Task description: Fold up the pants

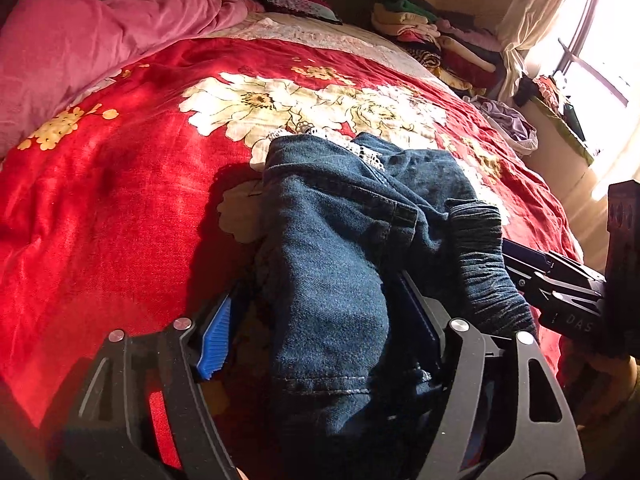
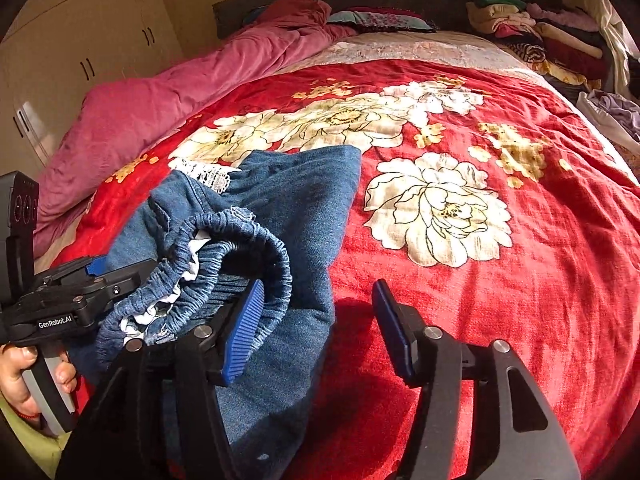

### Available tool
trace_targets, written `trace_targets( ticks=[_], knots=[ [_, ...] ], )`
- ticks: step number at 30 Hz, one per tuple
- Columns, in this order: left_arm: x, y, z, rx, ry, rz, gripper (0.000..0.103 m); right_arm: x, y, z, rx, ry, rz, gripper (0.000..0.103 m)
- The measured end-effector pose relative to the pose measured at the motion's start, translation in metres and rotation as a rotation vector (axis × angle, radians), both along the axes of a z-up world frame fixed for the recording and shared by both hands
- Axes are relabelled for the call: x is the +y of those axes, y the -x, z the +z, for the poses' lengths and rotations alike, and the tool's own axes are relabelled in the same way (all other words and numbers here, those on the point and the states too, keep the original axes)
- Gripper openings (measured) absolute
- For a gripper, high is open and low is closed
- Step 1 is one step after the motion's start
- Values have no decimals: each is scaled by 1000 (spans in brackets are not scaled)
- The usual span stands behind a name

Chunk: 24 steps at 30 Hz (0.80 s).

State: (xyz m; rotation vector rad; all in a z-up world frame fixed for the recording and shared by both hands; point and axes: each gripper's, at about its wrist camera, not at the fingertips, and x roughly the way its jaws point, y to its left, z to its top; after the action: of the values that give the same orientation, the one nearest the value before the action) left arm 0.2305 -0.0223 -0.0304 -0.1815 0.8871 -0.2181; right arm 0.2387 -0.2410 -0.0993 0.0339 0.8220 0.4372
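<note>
I am releasing the denim pants (image 1: 332, 248) on the bed (image 1: 120, 208): my left gripper (image 1: 320, 332) is standing open around the cloth, my right gripper (image 2: 316, 320) open beside the elastic waistband (image 2: 224, 248). Next I should smooth it flat before regrasping.

The pants (image 1: 328, 248) are matt blue denim cloth; the bed cover (image 2: 540, 280) is plush red cloth; the tool pads (image 2: 244, 332) are ribbed blue plastic.
</note>
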Motion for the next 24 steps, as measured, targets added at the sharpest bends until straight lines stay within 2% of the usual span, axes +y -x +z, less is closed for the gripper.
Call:
trace_targets(
  ticks=[1,2,4,7,11,18,24],
  knots=[
    [0,3,2,-4,-5,0,71,-2,4,4,-17,-5,-13,77],
    [0,6,5,-12,-13,3,74,-4,8,7,-31,-6,-19,82],
    [1,14,10,-26,-26,7,78,-8,17,15,-59,-8,-31,83],
    [3,27,19,-47,-26,4,86,-15,32,25,-92,-11,-41,93],
    [6,46,32,-82,-41,12,93,-22,53,36,-133,-15,-49,93],
    [8,84,51,-138,-56,23,93,-24,94,57,-221,0,-56,98],
    [7,113,55,-151,-74,28,93,-19,121,64,-240,3,-34,98]
  ],
)
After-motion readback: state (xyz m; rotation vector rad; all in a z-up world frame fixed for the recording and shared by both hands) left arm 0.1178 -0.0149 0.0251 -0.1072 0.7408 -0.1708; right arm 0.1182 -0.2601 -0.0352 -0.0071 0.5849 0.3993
